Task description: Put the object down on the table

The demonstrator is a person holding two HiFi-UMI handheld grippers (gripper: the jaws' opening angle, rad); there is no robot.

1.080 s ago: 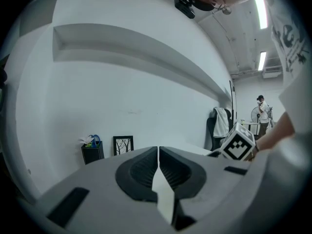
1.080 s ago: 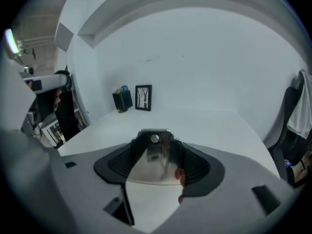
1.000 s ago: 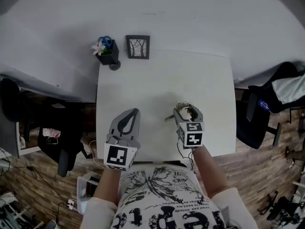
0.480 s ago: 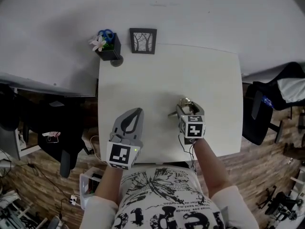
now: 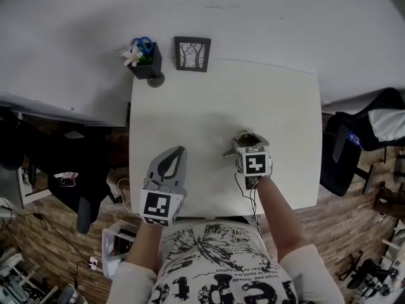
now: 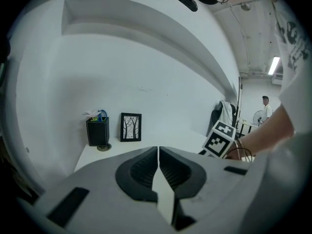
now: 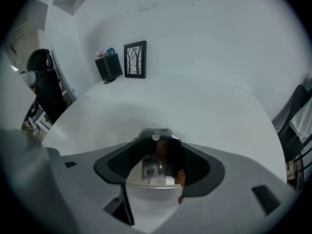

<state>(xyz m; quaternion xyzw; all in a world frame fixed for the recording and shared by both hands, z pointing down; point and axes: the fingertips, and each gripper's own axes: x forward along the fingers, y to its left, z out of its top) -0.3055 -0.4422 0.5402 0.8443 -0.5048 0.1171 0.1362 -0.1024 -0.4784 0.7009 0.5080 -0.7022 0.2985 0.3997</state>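
Note:
A shiny metal cup (image 7: 155,172) with a small side handle (image 5: 228,152) sits between the jaws of my right gripper (image 5: 247,139), which are set wide and closed on its sides. In the right gripper view the cup's rim and mirror-like wall fill the gap between the dark pads (image 7: 197,165). It hangs over the front right part of the white table (image 5: 221,100); whether it touches the top is hidden. My left gripper (image 5: 175,152) rests over the table's front left edge, jaws together (image 6: 159,152) and empty.
A black holder (image 5: 144,62) with blue scissors and a flower stands at the back left corner, beside a small framed tree picture (image 5: 192,54) against the wall. A dark chair (image 5: 354,144) stands right of the table, and clutter lies on the floor to the left.
The head view has shifted slightly. The right gripper keeps the cup at about the same spot over the table, and the left gripper has barely moved.

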